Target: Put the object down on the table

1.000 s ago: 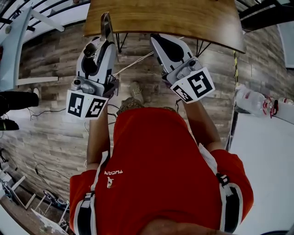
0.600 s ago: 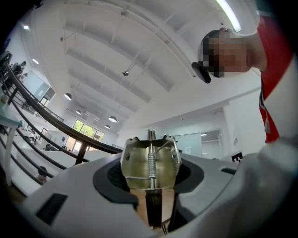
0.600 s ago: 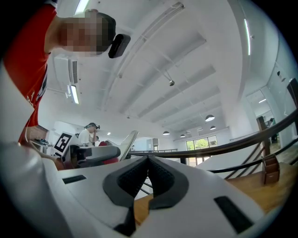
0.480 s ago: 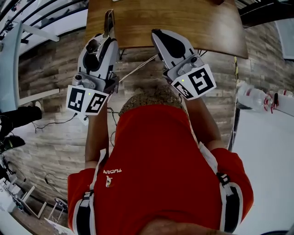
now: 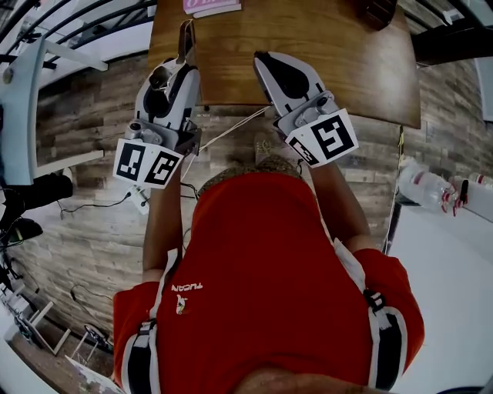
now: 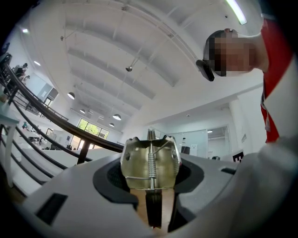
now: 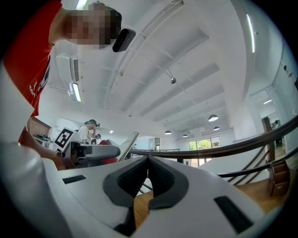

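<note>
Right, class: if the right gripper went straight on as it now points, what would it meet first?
Probably nothing nearby: the right gripper points across the wooden table, seemingly above it. The pink item at the far edge lies roughly ahead, but its height is unclear.

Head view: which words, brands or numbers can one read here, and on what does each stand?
"TUCAN": small white print on the red shirt.
Pink item on the table: print too blurred to read.
Bottle: label too small to read.
Marker cubes: black and white square patterns only, no words.
</note>
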Available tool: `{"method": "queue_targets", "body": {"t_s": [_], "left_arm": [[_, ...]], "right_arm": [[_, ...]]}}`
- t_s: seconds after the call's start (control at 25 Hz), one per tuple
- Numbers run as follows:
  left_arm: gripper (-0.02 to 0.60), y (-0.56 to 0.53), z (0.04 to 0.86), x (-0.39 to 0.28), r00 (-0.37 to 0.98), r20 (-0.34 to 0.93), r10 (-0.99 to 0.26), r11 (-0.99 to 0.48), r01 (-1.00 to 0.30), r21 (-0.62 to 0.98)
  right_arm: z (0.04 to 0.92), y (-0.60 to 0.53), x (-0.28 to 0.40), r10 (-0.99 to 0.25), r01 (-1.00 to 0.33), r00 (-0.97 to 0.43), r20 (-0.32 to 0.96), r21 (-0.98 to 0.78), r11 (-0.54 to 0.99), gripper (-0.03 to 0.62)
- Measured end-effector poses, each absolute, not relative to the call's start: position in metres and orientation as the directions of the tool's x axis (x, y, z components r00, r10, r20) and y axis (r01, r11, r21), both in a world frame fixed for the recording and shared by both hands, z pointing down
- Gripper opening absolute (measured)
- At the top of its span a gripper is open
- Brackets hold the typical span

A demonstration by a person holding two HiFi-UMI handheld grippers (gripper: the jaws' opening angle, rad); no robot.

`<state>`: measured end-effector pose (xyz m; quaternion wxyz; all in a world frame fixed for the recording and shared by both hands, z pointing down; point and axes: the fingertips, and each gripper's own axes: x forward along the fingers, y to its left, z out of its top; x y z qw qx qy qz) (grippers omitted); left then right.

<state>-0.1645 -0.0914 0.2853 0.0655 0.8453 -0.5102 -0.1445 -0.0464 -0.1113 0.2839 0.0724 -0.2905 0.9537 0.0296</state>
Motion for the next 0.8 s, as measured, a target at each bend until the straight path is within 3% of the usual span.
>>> {"method": "queue_targets", "body": {"t_s": [0.44,0.8], "left_arm": [[0.193,-0.154,0.323,-0.148,0.389,-0.093,-0.917,-0.398,-0.872,0.286],[0.193,-0.197,0.382,-0.158,0.403,0.075,-0.912,-0.359,-0.873,0.330]], "right_arm": [[0.313,-0.169,-0.032,-0.491,-0.496,-0.864,-0.108,0.027,0.868,0.025],[0.333,-0.196,-0.041,-0.519,-0.520,-0.852,-0.064,-0.010,0.854,0.025]]}}
